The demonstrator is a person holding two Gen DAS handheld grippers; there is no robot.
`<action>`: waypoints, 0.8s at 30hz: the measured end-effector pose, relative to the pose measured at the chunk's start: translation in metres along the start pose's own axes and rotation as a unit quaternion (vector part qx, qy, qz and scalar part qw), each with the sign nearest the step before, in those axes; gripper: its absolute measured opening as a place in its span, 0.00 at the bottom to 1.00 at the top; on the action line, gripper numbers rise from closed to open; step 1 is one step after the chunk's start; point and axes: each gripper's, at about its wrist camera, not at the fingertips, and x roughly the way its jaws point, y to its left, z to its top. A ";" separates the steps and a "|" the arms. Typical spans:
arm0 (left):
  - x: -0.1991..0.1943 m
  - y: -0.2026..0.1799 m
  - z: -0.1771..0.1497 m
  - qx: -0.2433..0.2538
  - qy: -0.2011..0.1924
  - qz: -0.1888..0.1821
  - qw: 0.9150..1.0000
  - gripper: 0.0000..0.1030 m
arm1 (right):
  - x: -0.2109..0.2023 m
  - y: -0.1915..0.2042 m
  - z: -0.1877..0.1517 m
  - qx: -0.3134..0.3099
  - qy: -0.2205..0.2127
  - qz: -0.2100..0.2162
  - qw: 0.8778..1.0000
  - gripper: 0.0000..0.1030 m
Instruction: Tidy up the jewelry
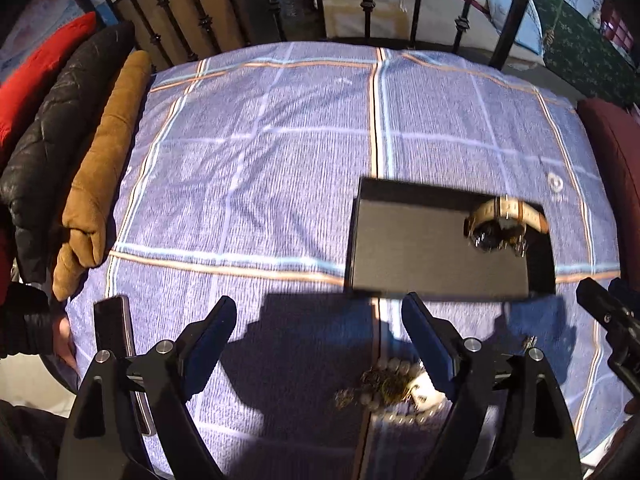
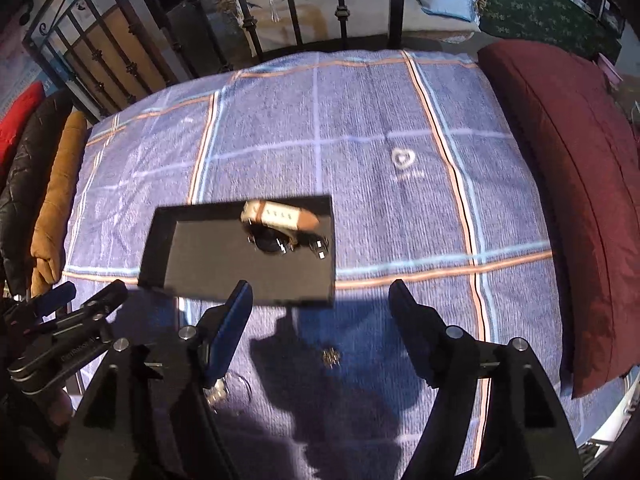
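A watch (image 1: 506,224) lies in the far right corner of a black tray (image 1: 420,248) on the bed's checked blue cover (image 1: 260,160). A beaded jewelry heap (image 1: 394,390) sits nearer, in shadow. Both left tongs (image 1: 320,336) and right tongs (image 2: 322,312) point steeply down, jaws apart, gripping nothing. A maroon pillow (image 2: 568,184) flanks the right, folded jackets (image 1: 60,152) the left, with iron rails (image 1: 368,4) behind.
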 end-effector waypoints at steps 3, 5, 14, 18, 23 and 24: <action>0.006 -0.004 -0.019 0.016 0.017 0.007 1.000 0.80 | 0.006 -0.005 -0.017 -0.003 0.014 -0.008 1.000 0.68; 0.010 -0.005 -0.029 0.019 0.028 0.007 0.999 0.80 | 0.011 -0.006 -0.028 -0.007 0.024 -0.015 1.000 0.68; 0.009 -0.024 -0.052 0.055 0.025 0.014 0.998 0.80 | 0.030 -0.008 -0.046 -0.022 0.045 -0.037 0.998 0.68; 0.017 -0.025 -0.062 0.058 0.033 0.017 0.998 0.80 | 0.037 -0.006 -0.049 -0.026 0.052 -0.040 0.998 0.68; 0.032 -0.024 -0.068 0.057 0.040 0.014 0.997 0.80 | 0.041 -0.005 -0.051 -0.027 0.053 -0.041 0.997 0.68; 0.035 -0.024 -0.069 0.054 0.040 0.014 0.998 0.80 | 0.041 -0.004 -0.051 -0.027 0.054 -0.041 0.997 0.68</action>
